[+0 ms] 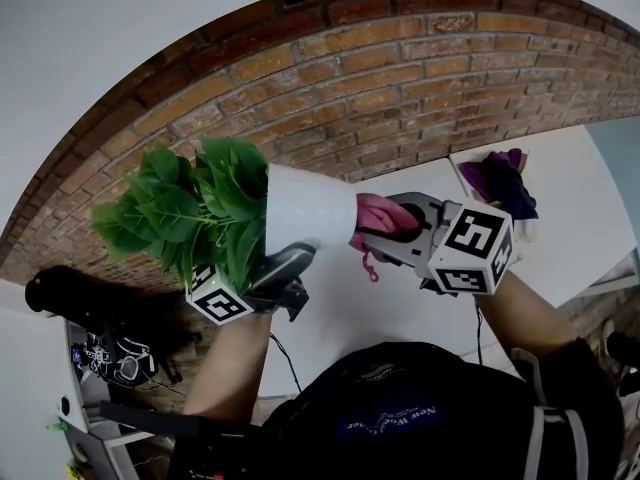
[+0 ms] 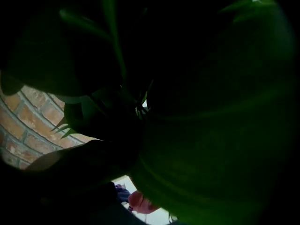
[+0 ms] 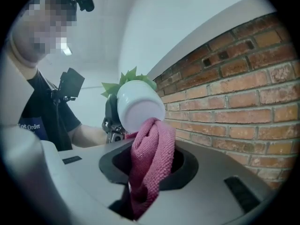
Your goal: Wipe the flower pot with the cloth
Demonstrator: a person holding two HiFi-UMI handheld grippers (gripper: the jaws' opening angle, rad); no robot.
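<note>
White worktop (image 1: 345, 323) lies below. Glazed pot (image 1: 305, 213), leafy, is held aloft on its side near the worktop's left edge by the left claw (image 1: 275, 263), closed at its rim. Right claw (image 1: 385, 233) pinches the soft pink cloth (image 1: 385, 216) against the base. Pot is probably stiff, slippery and breakable, so grip the rim.

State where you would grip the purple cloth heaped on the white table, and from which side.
Probably its raised top fold, coming straight down from above: the purple cloth lies crumpled in a soft heap on the white table, so the peak offers something to pinch.
</note>
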